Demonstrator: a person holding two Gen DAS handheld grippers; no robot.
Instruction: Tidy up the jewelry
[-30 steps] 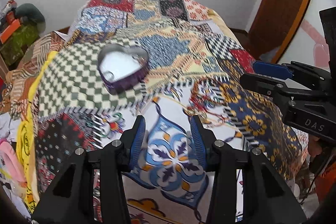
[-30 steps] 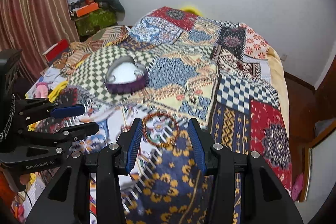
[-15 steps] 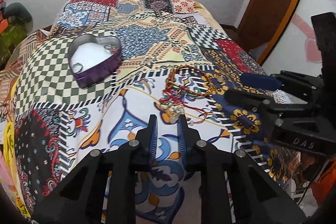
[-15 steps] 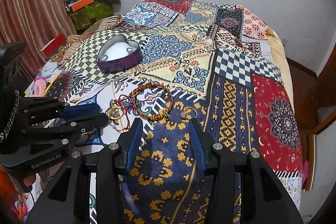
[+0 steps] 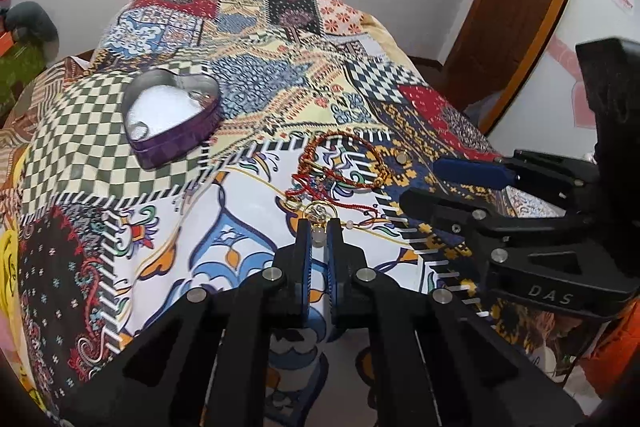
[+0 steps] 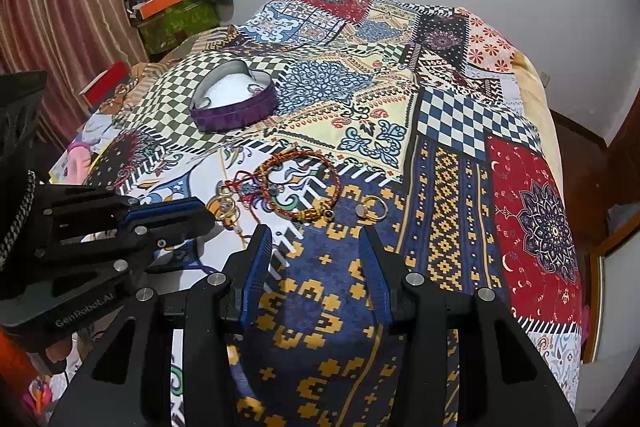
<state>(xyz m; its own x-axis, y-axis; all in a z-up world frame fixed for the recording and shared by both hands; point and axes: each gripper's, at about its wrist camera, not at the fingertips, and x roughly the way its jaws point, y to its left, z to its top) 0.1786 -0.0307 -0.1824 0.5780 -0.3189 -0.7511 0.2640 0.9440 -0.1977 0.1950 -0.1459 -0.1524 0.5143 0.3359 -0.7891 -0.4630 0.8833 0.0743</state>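
Evidently early: left gripper [image 5: 319, 227] nearly closed on a pearl earring [image 5: 318, 211]; right gripper [image 6: 316, 237] wide, empty. Bracelet [image 6: 300, 187] and ring [image 6: 374, 209] lie on the bed [image 6: 460, 131]; heart tin [image 6: 234, 99] holds little.

Red bracelet [image 6: 298, 183], gold earrings [image 6: 226, 205] near heart tin [image 6: 234, 99].

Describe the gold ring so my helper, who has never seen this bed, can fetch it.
On the quilt, look at the near navy patch with yellow blocks. The ring lies flat there, just right of the red bracelet. It is a plain, thin gold hoop lying alone, apart from the red cord tangle further left.
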